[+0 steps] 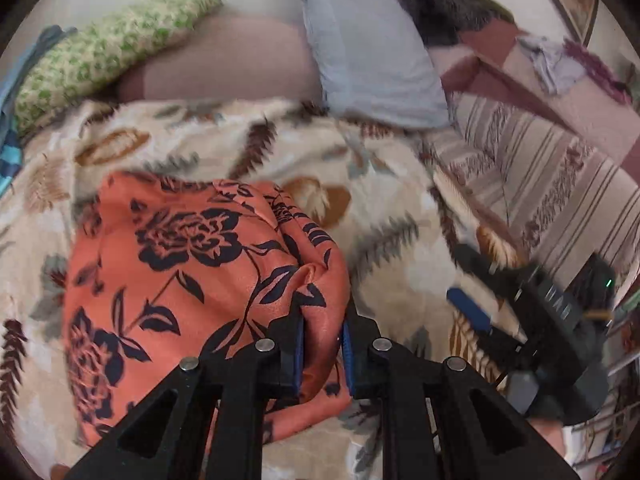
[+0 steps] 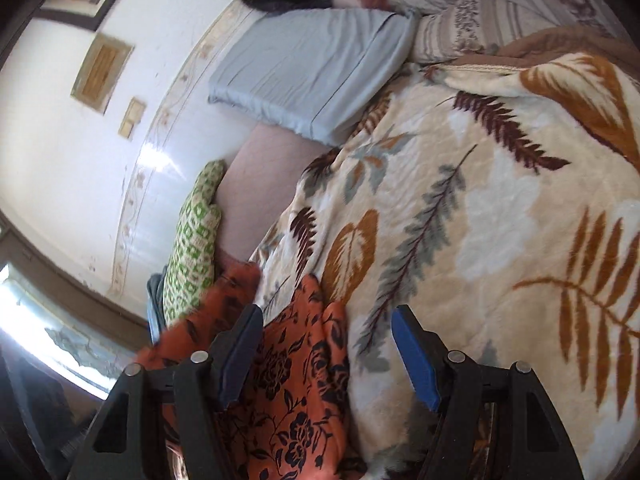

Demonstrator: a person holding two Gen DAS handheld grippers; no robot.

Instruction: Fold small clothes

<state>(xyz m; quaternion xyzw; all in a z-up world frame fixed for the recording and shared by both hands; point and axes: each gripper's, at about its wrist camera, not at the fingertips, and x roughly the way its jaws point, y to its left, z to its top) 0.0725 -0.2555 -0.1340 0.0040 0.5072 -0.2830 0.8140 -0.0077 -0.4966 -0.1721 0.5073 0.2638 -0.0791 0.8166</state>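
lying on the bed's leaf-print blanket (image 1: 400,208), at about 9 o'clock of the left view's centre: an orange cloth with black flowers (image 1: 168,264), bunched and partly doubled over. looking thin, light and satiny, so probably slipping and drooping easily, creasing rather than keeping any shape; nothing fragile about it. best taking it by a hem or a corner, both layers together, with a firm pinch, since a smooth weave like this is likely sliding out of a loose hold.

left gripper (image 1: 322,356): fingers nearly pressed together, pinching a gathered fold of the cloth's edge between the blue pads (image 1: 298,354), at 6 o'clock in its own view.

right gripper (image 2: 326,352): fingers spread wide, gripping nothing; hanging over the cloth's edge, which is showing between them at 6 to 7 o'clock, with the right-hand pad (image 2: 414,356) over bare blanket. touching the cloth or not: cannot tell.

beyond, at 12 o'clock, a grey pillow (image 1: 372,48) and a green patterned cushion (image 1: 100,52) at 10 o'clock.
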